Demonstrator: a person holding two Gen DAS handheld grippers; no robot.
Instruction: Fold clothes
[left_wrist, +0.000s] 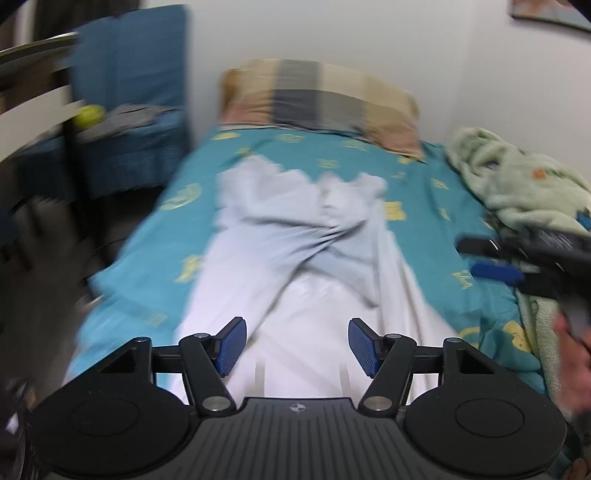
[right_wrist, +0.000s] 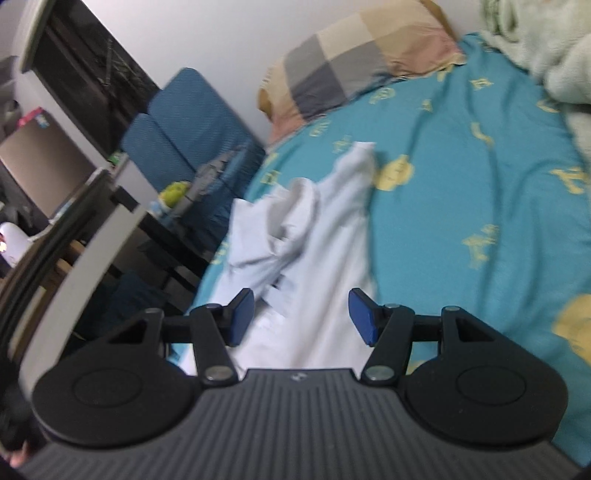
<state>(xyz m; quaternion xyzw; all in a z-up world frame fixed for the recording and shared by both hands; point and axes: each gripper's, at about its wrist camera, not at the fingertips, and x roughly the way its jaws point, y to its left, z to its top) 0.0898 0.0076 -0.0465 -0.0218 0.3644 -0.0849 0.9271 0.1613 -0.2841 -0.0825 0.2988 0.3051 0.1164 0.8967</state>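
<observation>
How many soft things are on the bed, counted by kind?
Pillow: 1
White shirt: 1
Green fluffy blanket: 1
Total: 3

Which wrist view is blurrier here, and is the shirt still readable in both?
Left wrist view: heavy motion smear, worst at the left edge; the white shirt reads only as a soft shape on the teal bedsheet, left gripper sharp. Right wrist view: milder blur, shirt folds and checked pillow readable; fisheye bends the room edges in both.
</observation>
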